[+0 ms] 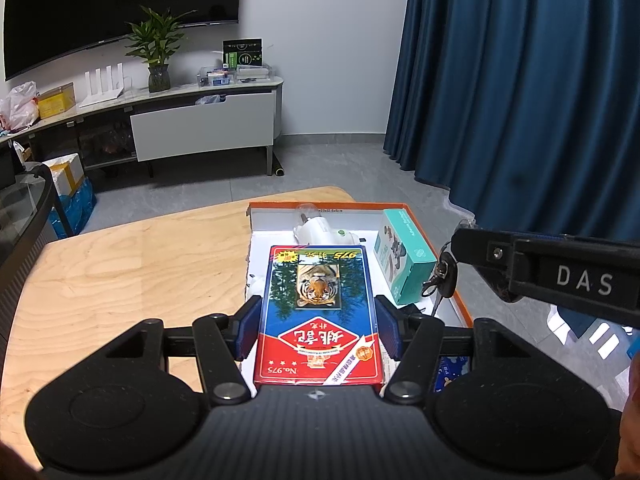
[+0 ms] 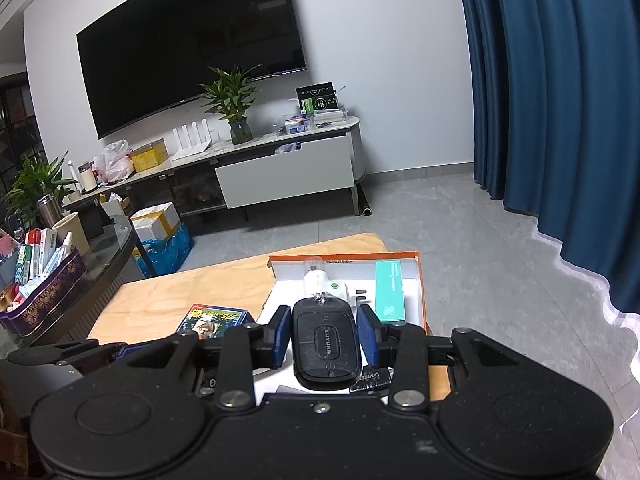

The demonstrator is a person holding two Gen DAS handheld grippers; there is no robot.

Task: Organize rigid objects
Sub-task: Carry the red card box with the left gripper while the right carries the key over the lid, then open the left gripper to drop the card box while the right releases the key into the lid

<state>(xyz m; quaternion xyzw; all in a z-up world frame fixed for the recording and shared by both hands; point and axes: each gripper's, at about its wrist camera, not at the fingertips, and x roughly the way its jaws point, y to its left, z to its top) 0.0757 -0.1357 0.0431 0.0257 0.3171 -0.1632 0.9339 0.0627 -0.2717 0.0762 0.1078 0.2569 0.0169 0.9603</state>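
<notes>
Playing-card box (image 1: pixel 318 314), red and blue with a tiger picture, sits clamped in the left tool (image 1: pixel 318 328) above the orange-rimmed cardboard tray (image 1: pixel 448 268) on the wooden worktop (image 1: pixel 132 276), while the right tool (image 2: pixel 325 338), over the same tray, grips a black key fob (image 2: pixel 325 340).
</notes>
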